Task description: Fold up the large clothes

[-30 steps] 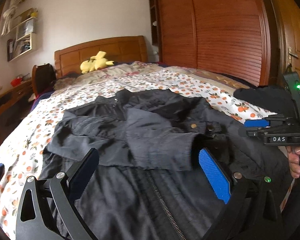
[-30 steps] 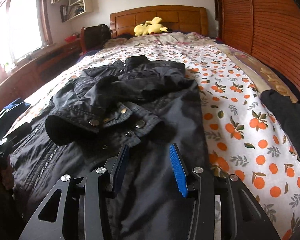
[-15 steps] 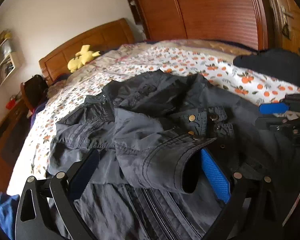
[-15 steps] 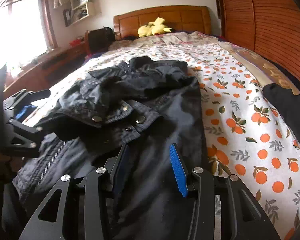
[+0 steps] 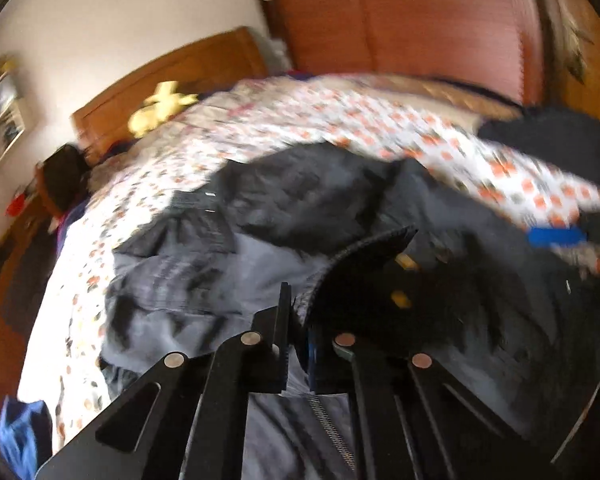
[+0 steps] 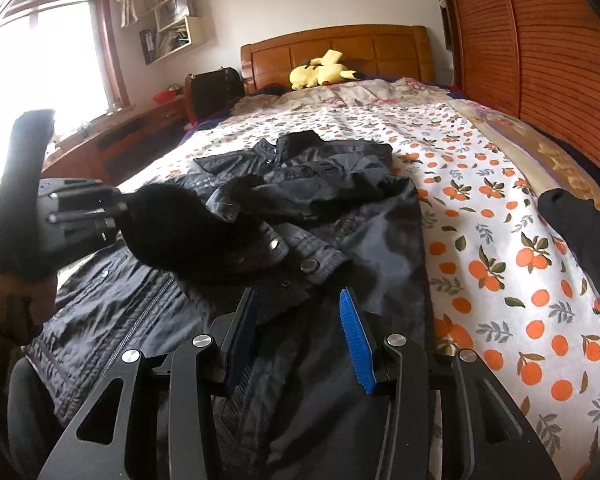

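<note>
A black jacket point(image 6: 364, 208) lies spread on the bed with its zip point(image 6: 140, 320) showing and both sleeves folded across the chest. My left gripper point(image 5: 298, 332) is shut on the cuff of one sleeve point(image 5: 352, 256) and holds it raised off the jacket point(image 5: 188, 280); it shows at the left of the right wrist view point(image 6: 112, 212), the cuff point(image 6: 172, 228) in its jaws. My right gripper point(image 6: 296, 336) is open and empty, low over the jacket's lower part, near the other cuff point(image 6: 312, 260) with its snaps.
The bed has an orange-print sheet point(image 6: 500, 240) and a wooden headboard point(image 6: 340, 52) with a yellow plush toy point(image 6: 324, 72). A dark garment point(image 6: 580, 232) lies at the bed's right edge. A wooden wardrobe point(image 6: 540, 60) stands at right, a desk point(image 6: 112, 136) and window at left.
My left gripper closed on the sleeve cuff and lifted it, tilting. The right gripper stayed open and hardly moved.
</note>
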A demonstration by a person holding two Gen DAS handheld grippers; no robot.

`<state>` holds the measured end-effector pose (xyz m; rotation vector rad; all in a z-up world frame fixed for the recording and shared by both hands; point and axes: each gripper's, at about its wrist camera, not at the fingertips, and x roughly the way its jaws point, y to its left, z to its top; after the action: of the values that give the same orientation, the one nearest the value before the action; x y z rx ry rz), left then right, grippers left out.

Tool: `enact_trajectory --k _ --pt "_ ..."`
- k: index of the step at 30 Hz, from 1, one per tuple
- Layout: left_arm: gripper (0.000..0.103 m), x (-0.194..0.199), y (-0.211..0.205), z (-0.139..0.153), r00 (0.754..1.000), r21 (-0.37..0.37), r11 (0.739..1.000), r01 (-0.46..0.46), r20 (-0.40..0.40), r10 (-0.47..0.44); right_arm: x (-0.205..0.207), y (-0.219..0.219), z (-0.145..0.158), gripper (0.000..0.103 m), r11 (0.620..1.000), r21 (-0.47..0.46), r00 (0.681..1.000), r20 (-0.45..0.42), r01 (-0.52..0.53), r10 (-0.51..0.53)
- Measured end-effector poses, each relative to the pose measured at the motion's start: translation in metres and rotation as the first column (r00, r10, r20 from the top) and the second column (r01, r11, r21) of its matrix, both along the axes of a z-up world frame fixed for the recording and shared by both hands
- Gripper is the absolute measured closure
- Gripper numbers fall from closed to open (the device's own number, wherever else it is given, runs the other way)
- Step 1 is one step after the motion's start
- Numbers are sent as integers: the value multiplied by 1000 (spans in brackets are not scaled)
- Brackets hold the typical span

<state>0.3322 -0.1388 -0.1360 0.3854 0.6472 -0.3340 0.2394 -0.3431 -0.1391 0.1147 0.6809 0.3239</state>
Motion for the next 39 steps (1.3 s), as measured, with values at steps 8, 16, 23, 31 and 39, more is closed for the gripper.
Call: enact_trajectory --k 8,16,23,31,39 --pt "97 19 71 16 988 -56 987 -151 8 152 11 27 9 62 999 12 999 22 -41 41" --pt "92 33 144 -13 963 -51 962 -267 -58 264 32 68 6 62 998 -5 997 11 -70 70" --pt "84 21 194 -30 941 -83 939 -333 -91 325 42 91 -6 62 995 -43 995 -16 -94 94" --pt "77 0 214 -29 942 -136 934 -331 -100 319 49 98 -16 62 993 -77 995 -39 -94 91" --pt "63 -5 196 -40 952 -169 940 -296 -137 275 49 99 -19 62 992 -88 995 -46 -92 88"
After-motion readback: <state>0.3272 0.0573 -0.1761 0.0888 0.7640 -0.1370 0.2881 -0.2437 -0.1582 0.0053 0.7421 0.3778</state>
